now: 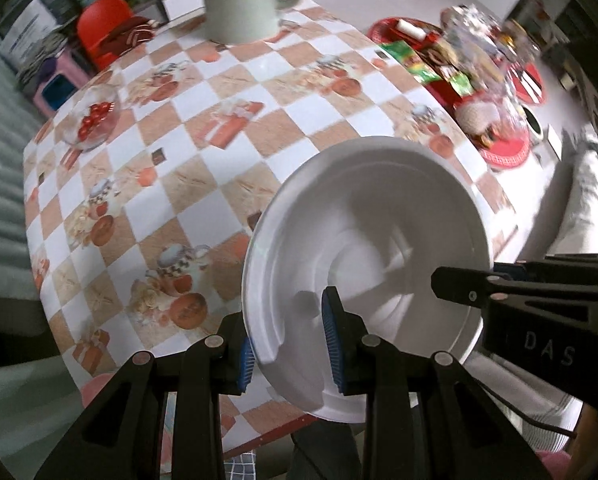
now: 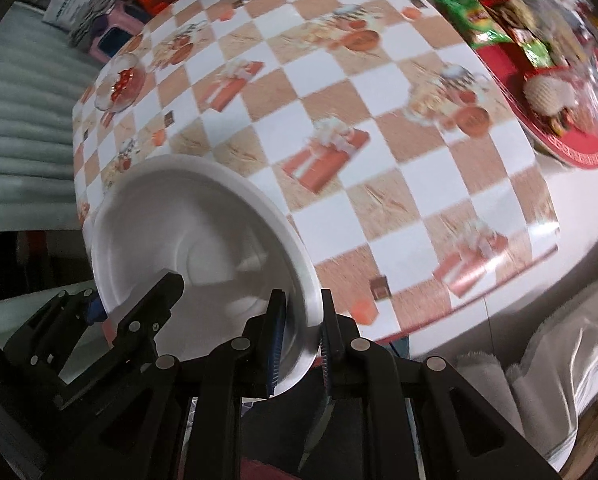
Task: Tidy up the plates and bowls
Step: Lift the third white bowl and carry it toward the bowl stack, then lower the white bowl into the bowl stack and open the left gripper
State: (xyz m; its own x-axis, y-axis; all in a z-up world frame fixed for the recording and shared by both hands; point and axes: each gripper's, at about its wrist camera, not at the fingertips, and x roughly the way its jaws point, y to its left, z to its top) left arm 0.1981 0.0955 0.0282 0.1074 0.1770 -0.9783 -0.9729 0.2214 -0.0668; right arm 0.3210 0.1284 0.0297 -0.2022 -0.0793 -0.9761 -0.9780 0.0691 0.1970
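A white bowl (image 1: 379, 220) hangs tilted above the near edge of the checked tablecloth (image 1: 203, 168), held from two sides. My left gripper (image 1: 289, 354) is shut on its rim, one blue pad outside and one inside. At the right of the left wrist view, my right gripper (image 1: 465, 286) reaches over the opposite rim. In the right wrist view the same bowl (image 2: 159, 208) sits at lower left. There my right gripper (image 2: 302, 344) pinches the bowl's right rim between its pads, and the left gripper (image 2: 133, 296) clamps the left rim.
A pale green jug (image 1: 243, 0) stands at the table's far side. A glass bowl of red balls (image 1: 95, 120) sits far left. A red tray of snack packets (image 1: 439, 52) lies far right. A person's pale trouser leg (image 1: 591, 200) is at the right edge, a red chair (image 1: 107, 28) behind.
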